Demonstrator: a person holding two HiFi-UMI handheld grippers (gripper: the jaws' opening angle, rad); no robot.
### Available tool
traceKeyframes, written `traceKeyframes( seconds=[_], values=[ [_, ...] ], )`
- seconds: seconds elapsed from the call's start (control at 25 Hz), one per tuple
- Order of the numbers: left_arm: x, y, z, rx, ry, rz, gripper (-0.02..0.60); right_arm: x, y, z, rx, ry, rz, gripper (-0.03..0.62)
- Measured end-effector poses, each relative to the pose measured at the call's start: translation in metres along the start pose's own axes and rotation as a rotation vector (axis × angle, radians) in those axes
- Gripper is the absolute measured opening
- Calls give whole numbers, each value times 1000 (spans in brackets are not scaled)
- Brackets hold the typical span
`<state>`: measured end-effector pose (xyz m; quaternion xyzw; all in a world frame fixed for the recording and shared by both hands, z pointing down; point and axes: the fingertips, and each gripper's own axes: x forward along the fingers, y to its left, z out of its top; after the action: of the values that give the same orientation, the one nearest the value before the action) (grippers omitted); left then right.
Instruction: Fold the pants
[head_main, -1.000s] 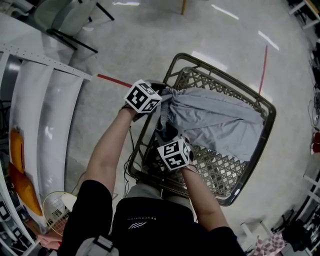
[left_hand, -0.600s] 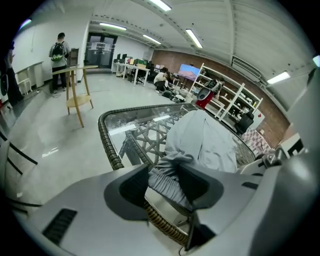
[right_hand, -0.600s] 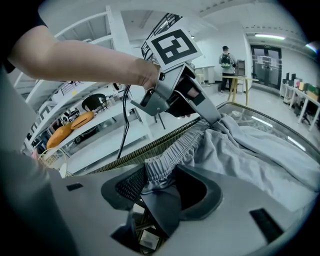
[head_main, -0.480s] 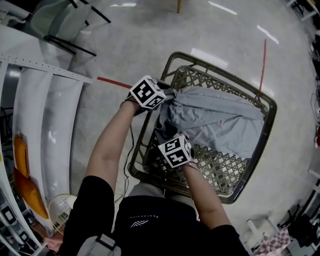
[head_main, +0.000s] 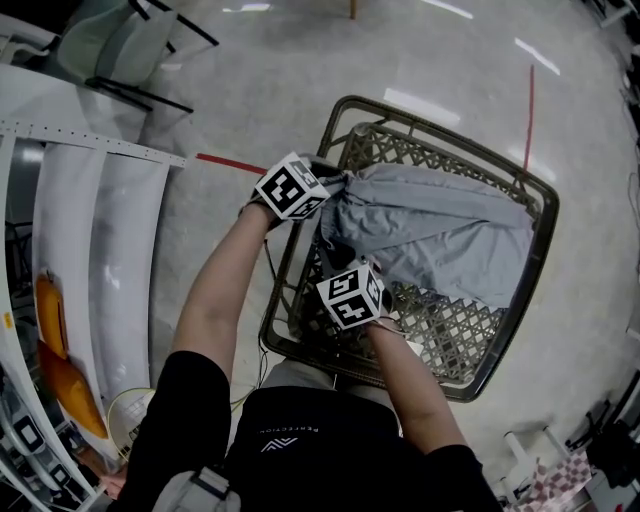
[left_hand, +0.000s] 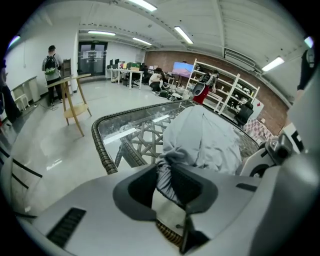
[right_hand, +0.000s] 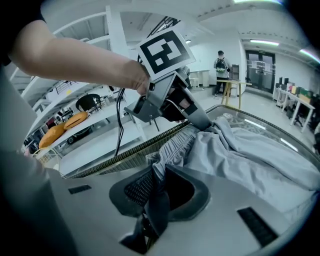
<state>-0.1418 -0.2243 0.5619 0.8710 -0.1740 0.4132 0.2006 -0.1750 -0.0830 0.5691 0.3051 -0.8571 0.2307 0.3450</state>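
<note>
Fingers (left_hand: 189, 186) of the left gripper (left_hand: 166, 181) clamped on a bunched fold of the light grey fabric pants (head_main: 440, 235); jaws have just been closing, and cloth fills the gap between the black pads. Right gripper (right_hand: 156, 194) the same, jaws also just been closing: its fingers (right_hand: 136, 191) pinch a thin edge of the pants, with the gathered elastic waistband showing just beyond the pads. Pants lie draped over the brown woven wicker basket (head_main: 440, 335), spread from its left side across to the far right rim. Lattice weave is bare on the near right. Left grip sits at the basket's far left corner, right grip nearer the person on the left side. The two grips are near each other, with the waistband running between them. Right gripper view shows the left gripper with its black-and-white marker cube (right_hand: 165, 50) uppermost and its tip buried in the cloth. Basket stands on a pale grey polished floor (head_main: 250, 80). Short red tape line (head_main: 228, 163) on the floor just left of the basket. Long white bench (head_main: 100, 250) at far left. Wooden stool (left_hand: 75, 107) well beyond the basket in the left gripper view.
</note>
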Motion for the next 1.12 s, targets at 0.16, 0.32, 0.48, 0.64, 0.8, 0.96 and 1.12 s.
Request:
traceKeyframes(
  seconds=[0.16,0.32,0.48,0.64,0.8,0.96,1.12],
  values=[
    [0,-2,-1,-33,-9,1,69,0,-1,-1,-1,0,1,60],
    [-1,-4,-2,-21,8,29,55,-1,-2,-1,19,8,18,49],
    [-3,-7,-7,-5,41,57,49,-7,2,-3,38,14,17,46],
    [-12,-9,-15,-1,56,74,48,-17,8,0,45,-6,15,44],
    [-20,-10,-24,-30,54,89,46,-23,11,3,62,-26,21,44],
    [-27,-14,-27,-28,59,97,46,-29,17,4,78,-36,34,44],
    [-32,-18,-33,-14,80,99,46,-33,24,4,82,-43,47,44]
  ],
)
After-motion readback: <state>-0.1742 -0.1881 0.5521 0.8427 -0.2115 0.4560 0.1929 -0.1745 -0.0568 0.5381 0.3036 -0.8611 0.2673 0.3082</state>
